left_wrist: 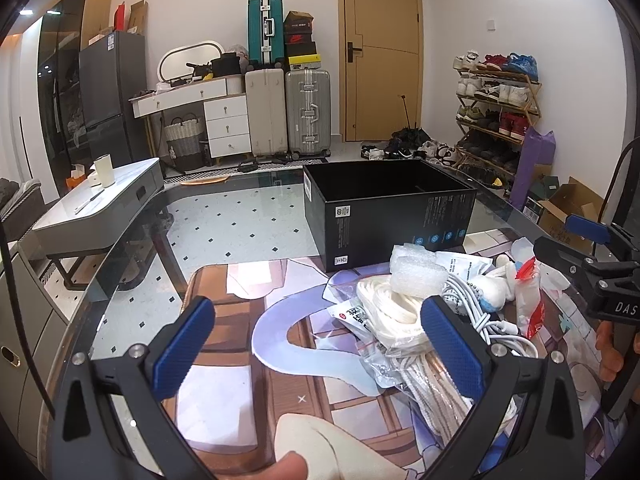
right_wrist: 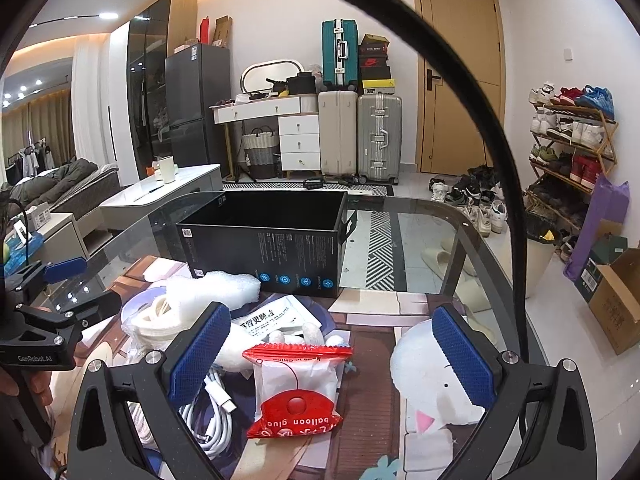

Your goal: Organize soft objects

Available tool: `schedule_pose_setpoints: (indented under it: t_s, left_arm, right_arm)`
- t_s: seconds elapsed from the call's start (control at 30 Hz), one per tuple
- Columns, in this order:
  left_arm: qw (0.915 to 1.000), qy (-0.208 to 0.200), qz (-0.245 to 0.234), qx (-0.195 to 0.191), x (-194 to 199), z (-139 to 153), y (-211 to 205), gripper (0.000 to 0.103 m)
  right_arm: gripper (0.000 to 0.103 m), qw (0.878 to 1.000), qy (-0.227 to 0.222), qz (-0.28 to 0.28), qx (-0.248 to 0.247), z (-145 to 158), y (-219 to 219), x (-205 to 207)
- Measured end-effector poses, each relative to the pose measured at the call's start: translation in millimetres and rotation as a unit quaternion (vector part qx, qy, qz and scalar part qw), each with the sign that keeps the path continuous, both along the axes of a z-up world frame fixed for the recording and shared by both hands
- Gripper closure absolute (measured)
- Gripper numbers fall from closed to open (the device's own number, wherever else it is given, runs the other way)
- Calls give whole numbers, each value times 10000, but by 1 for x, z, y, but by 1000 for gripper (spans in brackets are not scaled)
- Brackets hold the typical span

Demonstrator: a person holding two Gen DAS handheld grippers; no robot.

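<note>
A pile of soft things lies on the printed mat in front of an open black box (left_wrist: 384, 208) (right_wrist: 272, 236): white foam (left_wrist: 416, 274) (right_wrist: 216, 290), white laces in a bag (left_wrist: 390, 314), a white cable (right_wrist: 218, 416), a small white plush (left_wrist: 494, 288) and a red-and-white balloon glue packet (right_wrist: 298, 388) (left_wrist: 528, 304). My left gripper (left_wrist: 316, 348) is open and empty, left of the pile. My right gripper (right_wrist: 332, 356) is open, with the glue packet lying between its fingers below them.
The glass table (left_wrist: 224, 224) carries a printed anime mat (left_wrist: 256, 360). Beyond the table are a grey coffee table (left_wrist: 104, 200), suitcases (left_wrist: 308, 112), a door and a shoe rack (left_wrist: 496, 112). A black cable (right_wrist: 480, 120) arcs across the right wrist view.
</note>
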State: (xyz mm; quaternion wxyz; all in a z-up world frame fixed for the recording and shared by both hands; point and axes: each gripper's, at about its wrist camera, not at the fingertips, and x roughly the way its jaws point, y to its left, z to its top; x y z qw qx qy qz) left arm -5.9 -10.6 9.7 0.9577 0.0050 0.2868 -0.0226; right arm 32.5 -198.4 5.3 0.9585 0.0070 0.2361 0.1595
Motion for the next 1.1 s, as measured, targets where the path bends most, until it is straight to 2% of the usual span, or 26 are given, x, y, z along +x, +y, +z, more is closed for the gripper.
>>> schedule_pose_setpoints:
  t_s: [1.1]
  left_arm:
    - [10000, -59, 44, -48, -3, -3, 3, 0]
  right_arm:
    - [0, 10000, -87, 29, -36, 4, 1, -10]
